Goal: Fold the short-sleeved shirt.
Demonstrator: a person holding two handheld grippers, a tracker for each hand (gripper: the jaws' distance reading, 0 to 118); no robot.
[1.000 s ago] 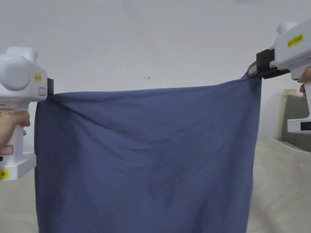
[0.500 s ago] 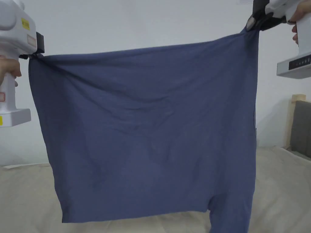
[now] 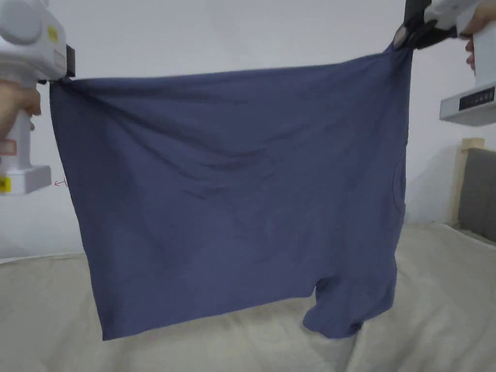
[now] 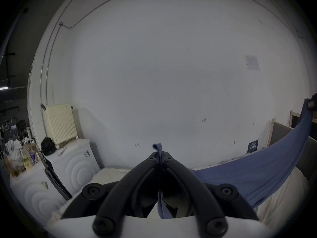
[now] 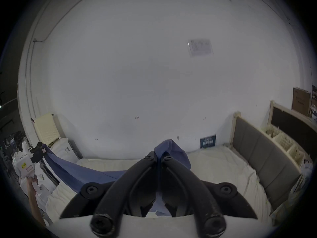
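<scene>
Head view: I have the shirt (image 3: 232, 193) held up and spread above the bed (image 3: 436, 300), left gripper (image 3: 65, 77) and right gripper (image 3: 404, 36) at its top corners. Left gripper view: jaws pinching cloth. Right gripper view: likewise. Step in hand, I judge: spreading; next, lower it flat.

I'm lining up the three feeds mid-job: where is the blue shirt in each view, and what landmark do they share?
Head view: the blue shirt hangs spread across the centre, pinched at both top corners.
Left gripper view: it is clamped in the left gripper and stretches toward the right edge.
Right gripper view: it is clamped in the right gripper and stretches left.
Shared landmark: the grey headboard.
</scene>
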